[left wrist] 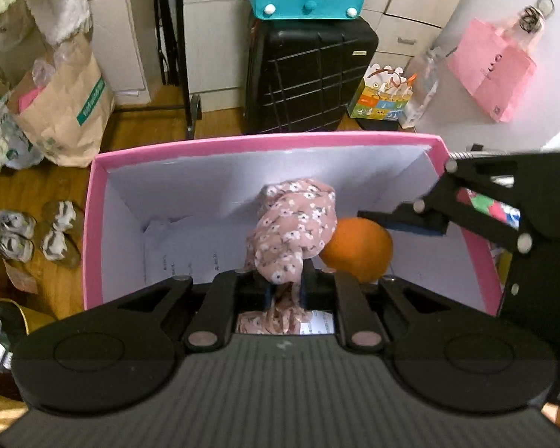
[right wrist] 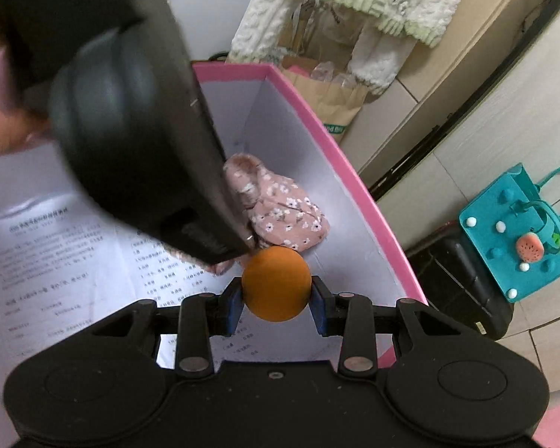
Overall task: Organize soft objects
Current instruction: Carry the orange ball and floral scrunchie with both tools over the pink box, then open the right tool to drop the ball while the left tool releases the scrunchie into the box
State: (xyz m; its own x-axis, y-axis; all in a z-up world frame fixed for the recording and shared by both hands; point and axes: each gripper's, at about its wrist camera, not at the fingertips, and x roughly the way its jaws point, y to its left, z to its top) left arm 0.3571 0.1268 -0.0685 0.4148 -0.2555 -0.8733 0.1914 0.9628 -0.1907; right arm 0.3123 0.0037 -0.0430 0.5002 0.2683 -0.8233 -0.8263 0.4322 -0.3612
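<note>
Pink box [left wrist: 93,224] on wooden floor [left wrist: 30,186]

Dusty pink floral cloth [left wrist: 295,224]; plain orange ball [right wrist: 276,286]; pink-rimmed, white-walled box [left wrist: 265,140]; teal bag [right wrist: 511,235], white dots; black suitcase [left wrist: 310,74].

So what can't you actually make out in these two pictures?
- Box floor: right wrist view, largely hidden by the left gripper's blurred body; the printed sheet's text is too small to read.
- Floral cloth: left wrist view, lower end hidden behind the left gripper.
- Orange ball: underside hidden; whether it touches the floor is unclear.
</note>
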